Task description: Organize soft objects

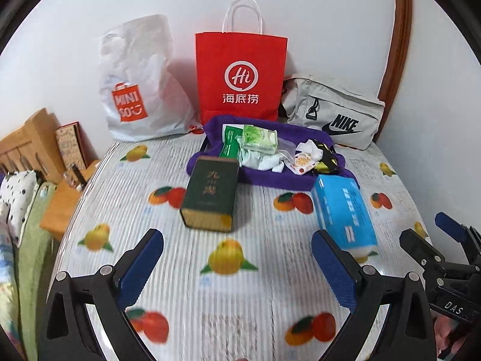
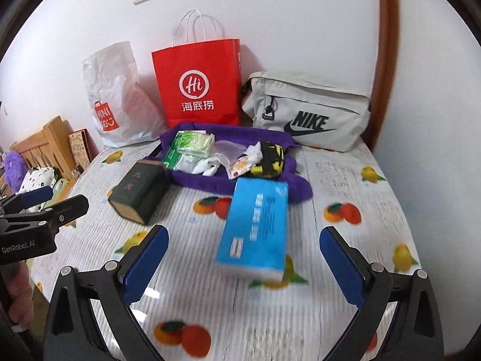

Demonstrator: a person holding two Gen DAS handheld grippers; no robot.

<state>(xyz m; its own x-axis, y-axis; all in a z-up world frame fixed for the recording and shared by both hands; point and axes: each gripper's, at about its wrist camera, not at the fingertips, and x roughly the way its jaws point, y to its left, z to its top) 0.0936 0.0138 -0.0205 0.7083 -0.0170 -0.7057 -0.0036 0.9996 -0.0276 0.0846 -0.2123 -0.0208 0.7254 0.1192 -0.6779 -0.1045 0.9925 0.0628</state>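
Right wrist view: right gripper (image 2: 243, 267) spread wide, empty, with blue tissue pack (image 2: 255, 225) lying just ahead on the table (image 2: 360, 210). Left gripper (image 1: 237, 264) likewise spread. Judgement: straddle the pack's short width, squeeze gently, avoid crushing.

3 bags (image 1: 241, 75), 1 tissue pack (image 2: 255, 225), 1 green box (image 1: 210, 192), 1 purple towel (image 2: 195, 180)
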